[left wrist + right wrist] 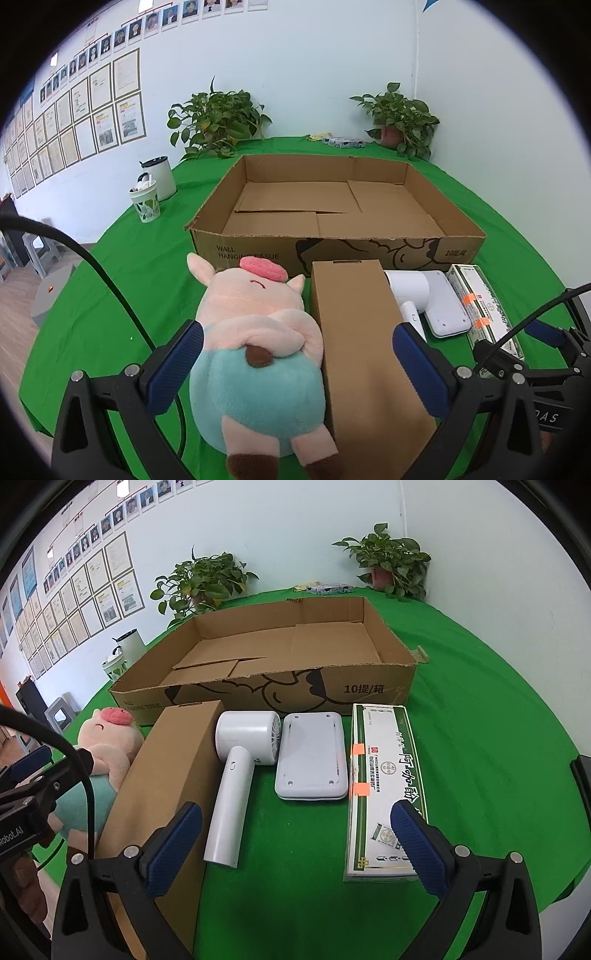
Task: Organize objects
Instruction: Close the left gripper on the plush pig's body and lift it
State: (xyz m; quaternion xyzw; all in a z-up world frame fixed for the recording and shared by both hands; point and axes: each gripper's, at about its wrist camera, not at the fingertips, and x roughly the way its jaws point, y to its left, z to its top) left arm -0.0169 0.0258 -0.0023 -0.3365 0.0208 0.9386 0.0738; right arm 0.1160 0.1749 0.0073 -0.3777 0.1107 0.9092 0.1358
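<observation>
Left gripper (295,363) jaws wide apart, holding nothing. Between its fingers: plush pig (258,354) lying on its back against the left finger side, brown carton (364,343) touching the pig on the right. Past the right finger: white hair dryer (408,290), then white flat device (445,306), then green-and-white box (484,306).

Right gripper (295,843) also spread wide, empty. Hair dryer (236,786) handle ends just ahead of its left finger; brown carton (166,786) sits left of that finger. Right finger overlaps the near end of the green-and-white box (384,775). Flat device (312,755) lies ahead between dryer and box.

Beyond the whole row: big open cardboard tray (369,688), empty, on the green tablecloth (480,738). Two potted plants (216,120) at the far table edge.
</observation>
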